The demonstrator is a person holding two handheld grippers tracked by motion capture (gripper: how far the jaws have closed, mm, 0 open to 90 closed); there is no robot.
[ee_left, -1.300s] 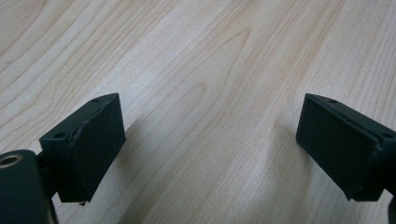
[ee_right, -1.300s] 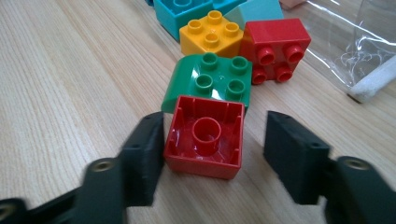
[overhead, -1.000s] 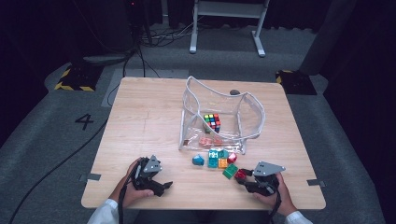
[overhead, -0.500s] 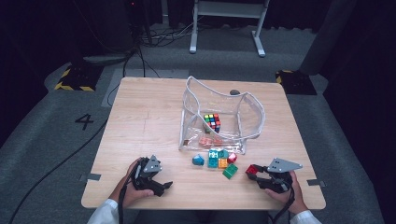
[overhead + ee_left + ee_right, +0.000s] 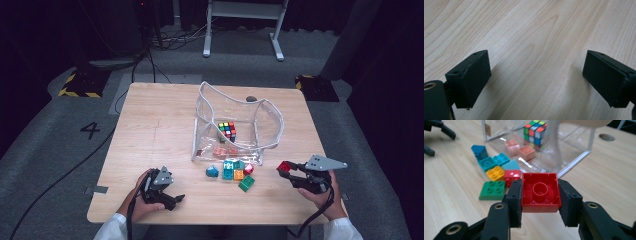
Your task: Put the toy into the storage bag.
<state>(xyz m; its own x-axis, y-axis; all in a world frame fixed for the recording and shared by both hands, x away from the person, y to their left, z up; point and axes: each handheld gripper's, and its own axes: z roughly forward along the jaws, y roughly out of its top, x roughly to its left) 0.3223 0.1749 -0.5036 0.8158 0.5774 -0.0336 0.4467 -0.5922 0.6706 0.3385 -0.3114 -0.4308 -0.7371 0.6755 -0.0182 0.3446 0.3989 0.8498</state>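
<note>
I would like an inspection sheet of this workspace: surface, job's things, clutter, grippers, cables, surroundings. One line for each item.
Surface: wooden table, bare wood between the left jaws.
Job's things: clear bag standing open, with a puzzle cube and two pinkish bricks inside; loose bricks in blue, teal, orange, red and green on the table in front of it.
Clutter: nothing seen.
Grippers: left gripper open, low over the table near its front edge; right gripper shut on a red brick, hollow side towards the camera.
Cables: one trails from each gripper off the front edge; more lie on the floor behind.
Surroundings: dark room, grey floor marked 4, white frame legs behind.
</note>
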